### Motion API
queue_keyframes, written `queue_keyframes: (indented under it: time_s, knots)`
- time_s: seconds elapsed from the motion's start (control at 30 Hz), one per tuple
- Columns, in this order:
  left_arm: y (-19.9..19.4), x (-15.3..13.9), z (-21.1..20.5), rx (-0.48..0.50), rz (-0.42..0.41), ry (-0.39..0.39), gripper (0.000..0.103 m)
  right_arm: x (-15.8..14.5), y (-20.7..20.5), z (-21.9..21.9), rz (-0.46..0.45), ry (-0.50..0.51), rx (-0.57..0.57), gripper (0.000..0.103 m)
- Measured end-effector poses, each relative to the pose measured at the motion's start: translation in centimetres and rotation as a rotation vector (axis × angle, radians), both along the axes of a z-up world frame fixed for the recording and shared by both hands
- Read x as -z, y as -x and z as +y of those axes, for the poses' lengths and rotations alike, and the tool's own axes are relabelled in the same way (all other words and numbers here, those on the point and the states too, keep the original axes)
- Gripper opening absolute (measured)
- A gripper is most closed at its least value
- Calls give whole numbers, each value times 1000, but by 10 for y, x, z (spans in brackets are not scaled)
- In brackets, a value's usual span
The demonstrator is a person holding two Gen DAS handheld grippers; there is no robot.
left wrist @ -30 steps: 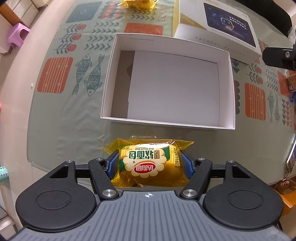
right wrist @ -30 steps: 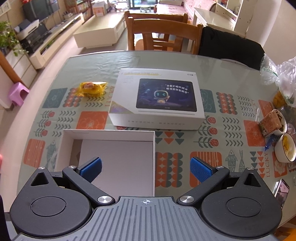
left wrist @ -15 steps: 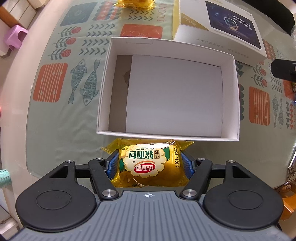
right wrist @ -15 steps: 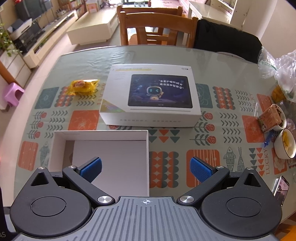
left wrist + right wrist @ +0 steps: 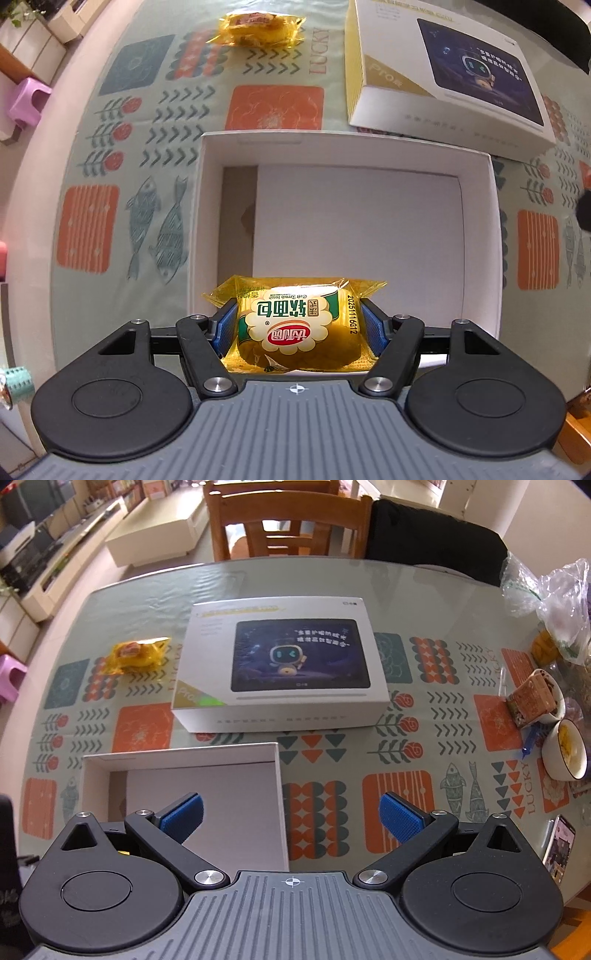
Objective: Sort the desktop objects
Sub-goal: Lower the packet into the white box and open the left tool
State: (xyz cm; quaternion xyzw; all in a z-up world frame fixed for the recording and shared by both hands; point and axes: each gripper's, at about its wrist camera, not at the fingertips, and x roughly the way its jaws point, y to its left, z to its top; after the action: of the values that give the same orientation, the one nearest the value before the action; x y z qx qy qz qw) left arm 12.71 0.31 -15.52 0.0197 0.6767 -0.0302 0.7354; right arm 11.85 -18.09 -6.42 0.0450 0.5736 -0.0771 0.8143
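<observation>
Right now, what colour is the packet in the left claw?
Yellow packet with a green, white and red label; left wrist view shows it best.

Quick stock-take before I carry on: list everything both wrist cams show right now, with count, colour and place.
Bread packet, held: 1, yellow with green label, between the left gripper's pads, over the open box's near edge.
Bread packet, loose: 1, yellow, on the table left of the tablet box.
Open box: 1, white, nothing inside, near edge of table.
Tablet box: 1, white with dark screen picture, closed, behind the open box.
Bowls: 2, white, far right; one holds a brown packet.
Plastic bags: clear, far right corner.
Phone: 1, right table edge.
Chair: 1, wooden, behind table.
Stool: 1, purple, on floor.
Left gripper: shut on packet.
Right gripper: open, holding nothing.
</observation>
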Motion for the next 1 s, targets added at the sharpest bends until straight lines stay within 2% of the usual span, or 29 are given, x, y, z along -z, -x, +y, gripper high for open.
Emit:
queue_keyframes:
  time_s: [0.4, 0.57, 0.8, 1.0]
  knots:
    - [-18, 52, -7, 44, 24, -14, 85, 9, -17, -4, 33, 29, 42, 103]
    - [-20, 62, -7, 46, 19, -50, 102, 12, -22, 1, 42, 28, 32, 103]
    - [-19, 52, -9, 61, 24, -87, 103, 11, -24, 5, 33, 30, 19, 103]
    - [-11, 18, 1, 68, -48, -85, 103, 9, -24, 8, 22, 21, 17, 103]
